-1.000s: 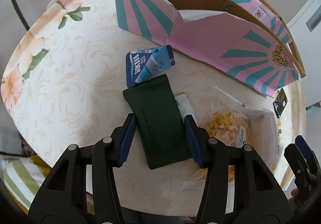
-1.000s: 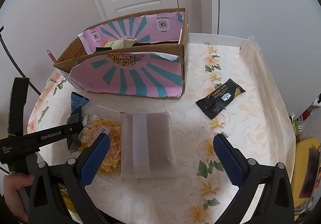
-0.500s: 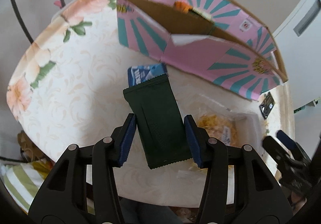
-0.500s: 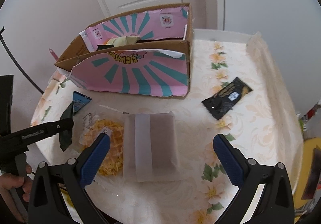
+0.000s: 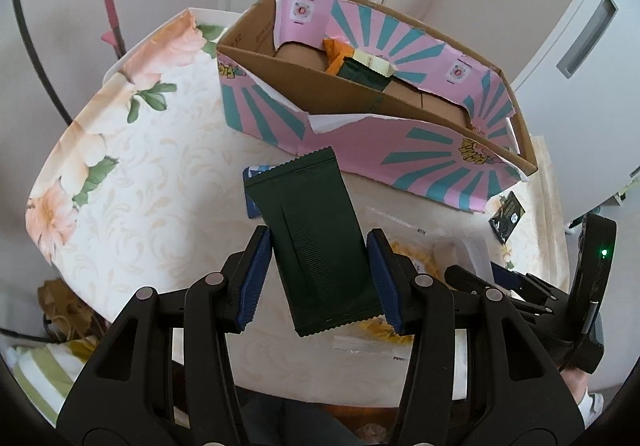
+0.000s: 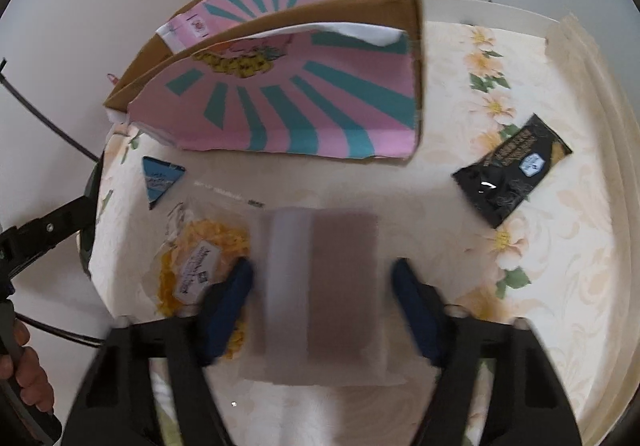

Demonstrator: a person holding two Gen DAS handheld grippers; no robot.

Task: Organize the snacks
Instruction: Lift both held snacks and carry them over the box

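two blue pads of the left gripper (image 5: 318, 278) clench a dark green packet (image 5: 316, 242), tilted steeply down, packet clear of the table (image 5: 132, 166), before the pink box (image 5: 372, 118). right wrist view: right gripper (image 6: 322, 306) pitched down over a pale wrapped packet (image 6: 320, 294), jaws just closing in, packet between them, pads apart from its edges; blurred. yellow snack bag (image 6: 200, 258) beside it, black packet (image 6: 512, 170) well apart.

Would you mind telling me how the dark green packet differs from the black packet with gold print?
The dark green packet is clamped in the left gripper and lifted; the black packet lies flat on the table, untouched. The green one shows no print; the black one carries gold lettering. Both are flat sealed snack packets outside the box.
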